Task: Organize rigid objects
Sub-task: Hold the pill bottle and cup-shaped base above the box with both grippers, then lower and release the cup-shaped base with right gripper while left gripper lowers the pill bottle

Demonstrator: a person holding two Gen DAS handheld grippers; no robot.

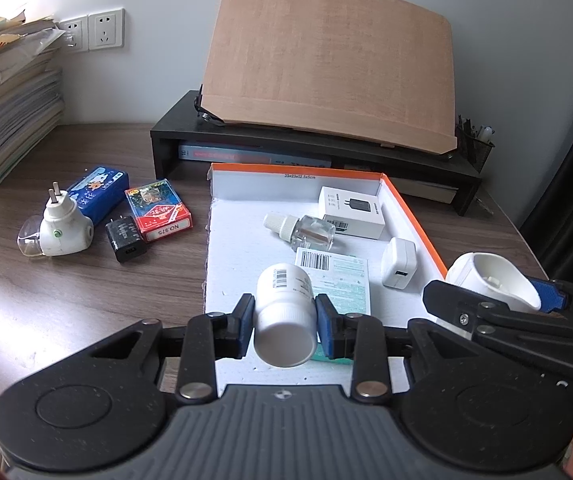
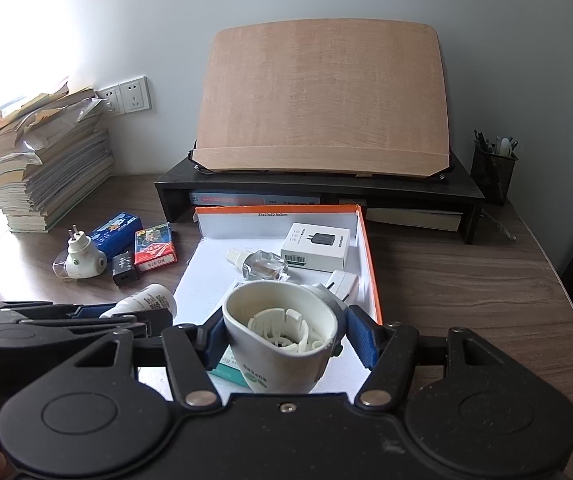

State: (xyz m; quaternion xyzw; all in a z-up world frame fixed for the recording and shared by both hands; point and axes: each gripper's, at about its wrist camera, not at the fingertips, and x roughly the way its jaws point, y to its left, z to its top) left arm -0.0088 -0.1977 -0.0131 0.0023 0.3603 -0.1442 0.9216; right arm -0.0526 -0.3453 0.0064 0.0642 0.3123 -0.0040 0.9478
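My left gripper [image 1: 285,320] is shut on a white pill bottle [image 1: 284,312], held over the near end of the orange-rimmed white box [image 1: 414,216]. My right gripper [image 2: 282,332] is shut on a white plug-in repellent heater [image 2: 282,332], hollow side toward the camera, also over the box's near end. Each tool shows in the other's view: the heater [image 1: 494,280] at right, the bottle [image 2: 146,300] at left. Inside the box lie a white charger carton [image 1: 352,210], a clear glass refill bottle [image 1: 306,230], a white USB charger [image 1: 398,264] and a teal-edged packet [image 1: 342,284].
On the wooden desk left of the box lie another white plug-in heater [image 1: 60,226], a blue tin [image 1: 98,194], a red card pack [image 1: 158,214] and a black charger [image 1: 126,238]. A paper stack [image 1: 6,112] stands far left. Behind the box: a black riser [image 1: 314,148], a wooden board [image 1: 326,60] and a pen cup [image 2: 492,172].
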